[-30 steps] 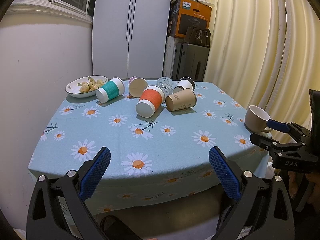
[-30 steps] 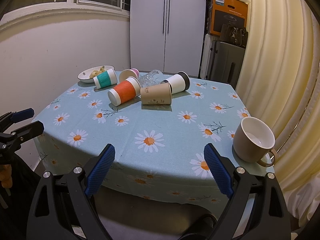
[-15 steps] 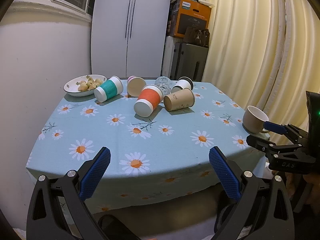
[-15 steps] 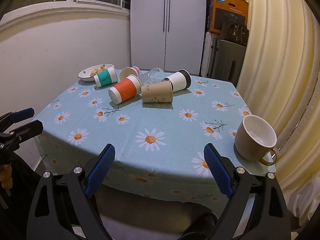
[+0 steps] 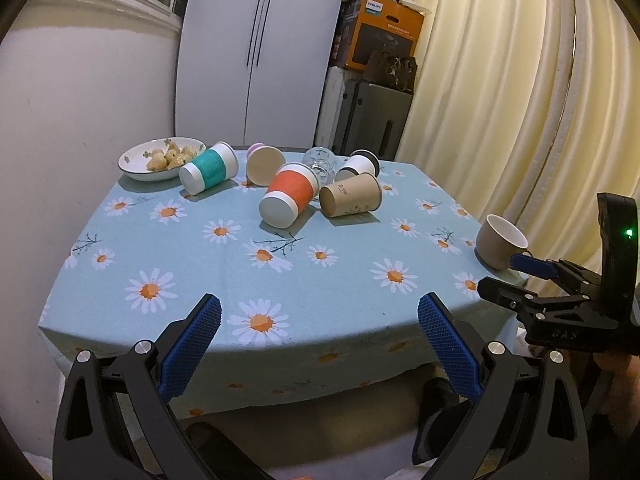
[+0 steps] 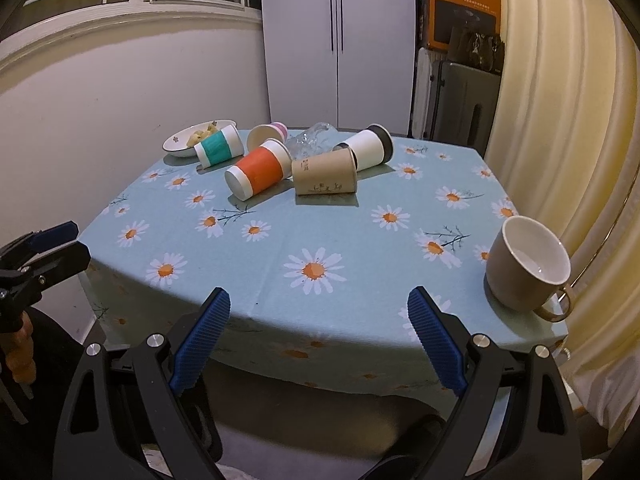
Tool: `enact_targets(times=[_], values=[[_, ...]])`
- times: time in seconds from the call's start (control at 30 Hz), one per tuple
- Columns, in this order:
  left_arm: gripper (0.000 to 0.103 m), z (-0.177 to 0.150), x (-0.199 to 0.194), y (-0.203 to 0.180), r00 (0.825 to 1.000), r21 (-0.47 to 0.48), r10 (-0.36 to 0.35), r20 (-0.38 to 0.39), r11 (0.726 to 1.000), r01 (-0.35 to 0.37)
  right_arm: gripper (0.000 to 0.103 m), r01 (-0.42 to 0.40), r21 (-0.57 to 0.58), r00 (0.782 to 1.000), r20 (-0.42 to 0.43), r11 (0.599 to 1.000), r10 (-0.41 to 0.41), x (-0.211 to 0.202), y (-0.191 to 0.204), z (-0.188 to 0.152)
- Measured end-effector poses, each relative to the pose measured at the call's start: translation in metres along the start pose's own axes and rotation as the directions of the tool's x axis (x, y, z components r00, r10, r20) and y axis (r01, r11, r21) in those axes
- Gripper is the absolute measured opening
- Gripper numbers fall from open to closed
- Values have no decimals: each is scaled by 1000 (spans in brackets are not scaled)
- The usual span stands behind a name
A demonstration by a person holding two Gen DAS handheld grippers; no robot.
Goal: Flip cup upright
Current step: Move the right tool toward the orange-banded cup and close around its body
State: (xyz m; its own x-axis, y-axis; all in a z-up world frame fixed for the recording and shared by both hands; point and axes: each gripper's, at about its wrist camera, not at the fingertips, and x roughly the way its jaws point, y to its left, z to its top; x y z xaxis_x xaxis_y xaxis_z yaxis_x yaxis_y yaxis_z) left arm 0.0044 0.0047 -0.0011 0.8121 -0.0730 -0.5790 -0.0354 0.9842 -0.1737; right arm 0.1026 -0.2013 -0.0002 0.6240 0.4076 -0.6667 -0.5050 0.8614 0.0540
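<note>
Several cups lie on their sides at the far middle of the table: an orange-banded cup (image 5: 286, 196) (image 6: 259, 169), a brown paper cup (image 5: 351, 200) (image 6: 324, 177), a teal-banded cup (image 5: 208, 168) (image 6: 219, 146), a pink cup (image 5: 264, 164), a white cup with a black lid (image 6: 368, 148) and a clear glass (image 5: 320, 162). A beige mug (image 6: 528, 266) (image 5: 500, 242) stands upright at the table's right front corner. My left gripper (image 5: 318, 344) and right gripper (image 6: 318, 338) are both open and empty, held in front of the table's near edge.
A bowl of food (image 5: 160, 158) sits at the far left corner. The table has a daisy-print cloth (image 6: 320, 220). A wall is on the left, curtains (image 5: 520, 80) on the right, a white cabinet (image 5: 256, 52) behind. The right gripper also shows in the left wrist view (image 5: 520, 276).
Both grippers have pulled back a little and dropped lower, so the table's front edge sits higher in view. The cups and mug have not moved.
</note>
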Motion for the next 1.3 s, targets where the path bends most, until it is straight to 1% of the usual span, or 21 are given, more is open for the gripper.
enact_targets(times=[0.2, 0.27, 0.37, 0.47, 0.6, 0.67, 0.77, 0.87, 0.9, 0.97, 1.03, 1.1, 1.2, 1.23, 1.3], values=[[96, 7, 6, 5, 998, -10, -48, -35, 999, 47, 89, -27, 37, 999, -43, 999, 29, 12, -7, 10], [96, 12, 12, 13, 993, -43, -96, -66, 995, 93, 89, -29, 39, 998, -50, 999, 31, 17, -10, 16], [96, 21, 21, 24, 990, -80, -110, -85, 991, 104, 89, -45, 53, 997, -56, 998, 48, 24, -15, 28], [96, 35, 33, 34, 989, -96, -109, -104, 990, 99, 89, -82, 77, 994, -63, 994, 87, 34, -21, 44], [96, 56, 53, 41, 984, -83, -99, -146, 993, 88, 89, -135, 101, 987, -69, 986, 143, 49, -23, 69], [96, 68, 64, 43, 982, -70, -100, -161, 993, 90, 89, -156, 102, 984, -71, 983, 163, 57, -22, 83], [96, 86, 84, 44, 978, -44, -95, -187, 995, 88, 89, -165, 93, 982, -72, 982, 172, 67, -20, 99], [96, 104, 108, 45, 974, 6, -64, -219, 998, 67, 89, -180, 97, 979, -77, 979, 188, 79, -20, 114], [96, 108, 115, 45, 971, 15, -60, -231, 998, 65, 89, -190, 106, 976, -82, 976, 199, 83, -21, 119], [96, 118, 134, 46, 960, 33, -50, -275, 998, 61, 89, -208, 128, 970, -101, 970, 221, 94, -24, 127], [96, 128, 149, 46, 951, 52, -54, -303, 996, 73, 89, -213, 154, 964, -128, 965, 234, 104, -29, 132], [96, 137, 163, 45, 945, 73, -50, -323, 994, 78, 89, -248, 207, 947, -155, 947, 282, 118, -37, 136], [96, 147, 190, 45, 928, 111, -28, -371, 991, 74, 89, -273, 270, 924, -194, 924, 329, 137, -46, 138], [96, 150, 202, 45, 920, 128, -21, -391, 989, 77, 89, -280, 294, 916, -204, 914, 346, 143, -50, 138], [95, 153, 219, 45, 909, 155, 7, -417, 986, 64, 89, -295, 339, 900, -216, 893, 379, 151, -57, 135]])
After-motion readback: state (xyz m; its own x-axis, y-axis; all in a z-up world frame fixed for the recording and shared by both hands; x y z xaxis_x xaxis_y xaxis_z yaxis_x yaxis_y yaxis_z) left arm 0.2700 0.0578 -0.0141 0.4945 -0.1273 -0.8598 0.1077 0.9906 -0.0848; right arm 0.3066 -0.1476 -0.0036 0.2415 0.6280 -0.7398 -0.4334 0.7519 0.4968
